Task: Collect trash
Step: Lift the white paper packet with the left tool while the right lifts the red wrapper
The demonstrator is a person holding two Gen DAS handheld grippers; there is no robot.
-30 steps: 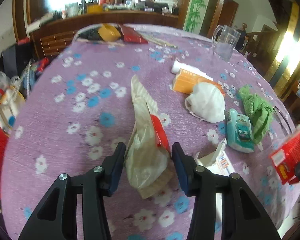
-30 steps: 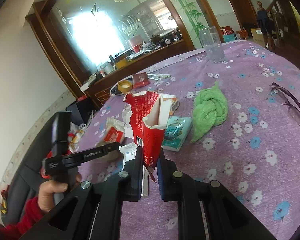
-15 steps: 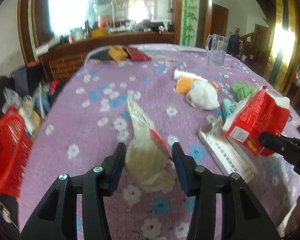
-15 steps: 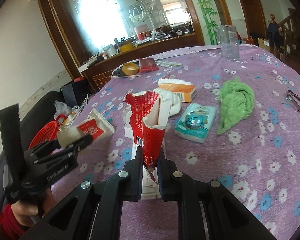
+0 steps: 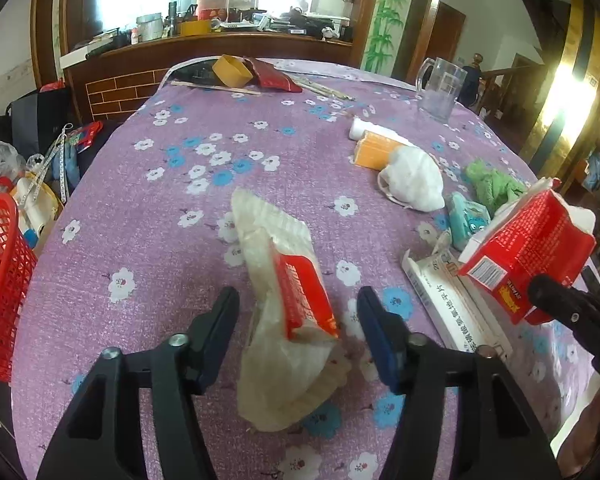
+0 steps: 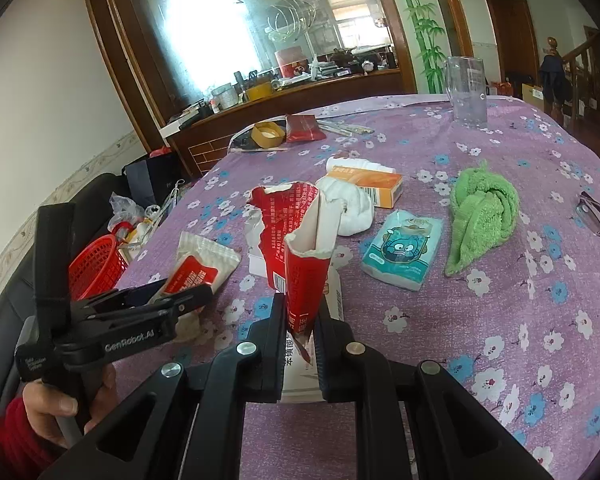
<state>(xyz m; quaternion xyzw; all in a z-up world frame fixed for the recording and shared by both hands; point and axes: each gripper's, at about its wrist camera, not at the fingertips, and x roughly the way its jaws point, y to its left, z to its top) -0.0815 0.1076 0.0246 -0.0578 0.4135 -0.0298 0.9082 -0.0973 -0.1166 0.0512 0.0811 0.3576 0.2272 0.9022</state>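
Note:
My left gripper (image 5: 298,320) is open, its fingers on either side of a crumpled clear plastic wrapper with a red label (image 5: 288,304) that lies on the purple flowered tablecloth; it also shows in the right wrist view (image 6: 198,268). My right gripper (image 6: 298,334) is shut on a torn red carton (image 6: 300,248) and holds it above the table; the carton also shows in the left wrist view (image 5: 528,244). A flat white box (image 5: 452,308) lies under the carton. The red basket (image 5: 0,280) stands off the table's left edge.
On the table lie a white face mask (image 6: 350,210), an orange box (image 6: 374,184), a teal tissue pack (image 6: 402,250), a green cloth (image 6: 480,212), glasses (image 6: 598,220), a glass mug (image 6: 466,94), a tape roll (image 6: 266,134) and a red packet (image 6: 304,128).
My left gripper has opened wider around the wrapper, which now lies on the cloth. My right gripper has carried the red carton closer to the left gripper.

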